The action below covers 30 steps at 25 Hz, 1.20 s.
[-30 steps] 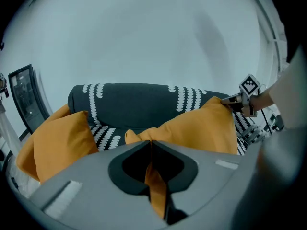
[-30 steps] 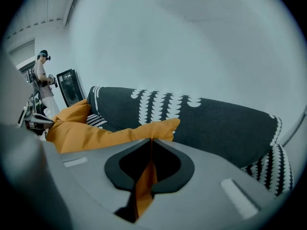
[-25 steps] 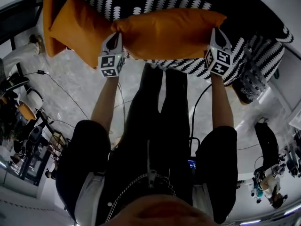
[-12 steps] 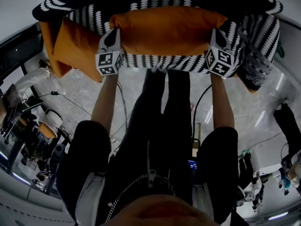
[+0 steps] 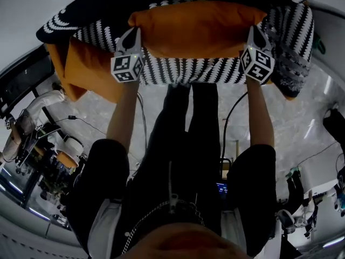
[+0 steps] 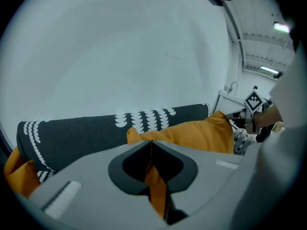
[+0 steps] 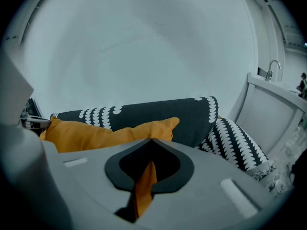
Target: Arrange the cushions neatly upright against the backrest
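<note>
An orange cushion (image 5: 197,28) hangs stretched between my two grippers over the black-and-white patterned sofa seat (image 5: 205,69). My left gripper (image 5: 132,35) is shut on the cushion's left corner, and orange fabric (image 6: 156,186) shows pinched between its jaws. At the right corner my right gripper (image 5: 257,34) is shut on the fabric (image 7: 144,183) too. The dark backrest (image 6: 96,131) with white scallop marks runs behind the cushion (image 6: 192,133). A second orange cushion (image 5: 89,69) lies at the sofa's left end.
A black-and-white patterned cushion (image 7: 240,145) leans at the sofa's right end by a grey armrest (image 7: 273,114). A pale wall rises behind the backrest. Cables (image 5: 81,124) trail over the marble floor, and chairs and gear (image 5: 38,144) stand at the left.
Both grippers have carried the orange cushion rightwards along the sofa and a little higher, closer to the backrest. The second orange cushion now lies farther to the left of it.
</note>
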Each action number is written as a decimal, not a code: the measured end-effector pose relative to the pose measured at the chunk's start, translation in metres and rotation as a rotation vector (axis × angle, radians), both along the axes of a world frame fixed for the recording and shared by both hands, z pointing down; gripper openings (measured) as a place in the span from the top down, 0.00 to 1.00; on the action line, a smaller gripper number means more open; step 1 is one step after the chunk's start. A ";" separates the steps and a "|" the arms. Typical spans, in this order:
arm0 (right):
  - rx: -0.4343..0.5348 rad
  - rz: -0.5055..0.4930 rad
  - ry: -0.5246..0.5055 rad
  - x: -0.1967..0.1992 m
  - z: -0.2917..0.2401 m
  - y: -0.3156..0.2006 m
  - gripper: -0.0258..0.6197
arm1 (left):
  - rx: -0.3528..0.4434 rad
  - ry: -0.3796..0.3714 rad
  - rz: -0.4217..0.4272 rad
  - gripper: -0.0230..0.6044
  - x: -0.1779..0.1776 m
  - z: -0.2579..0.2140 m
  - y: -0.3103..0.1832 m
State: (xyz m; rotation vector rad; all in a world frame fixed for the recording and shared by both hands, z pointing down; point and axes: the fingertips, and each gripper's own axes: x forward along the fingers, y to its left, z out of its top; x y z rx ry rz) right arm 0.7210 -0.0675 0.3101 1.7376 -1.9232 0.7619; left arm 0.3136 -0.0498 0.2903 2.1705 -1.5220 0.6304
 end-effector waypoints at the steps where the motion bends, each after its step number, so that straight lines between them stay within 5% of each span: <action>1: 0.005 0.003 0.007 0.005 -0.003 -0.004 0.95 | 0.002 0.007 0.001 0.93 0.005 -0.002 -0.006; 19: 0.101 0.087 0.025 0.063 -0.051 -0.107 0.95 | 0.030 0.056 0.087 0.93 0.063 -0.028 -0.088; 30: 0.103 0.130 -0.031 0.069 -0.038 -0.103 0.94 | 0.026 0.055 0.112 0.92 0.064 -0.024 -0.082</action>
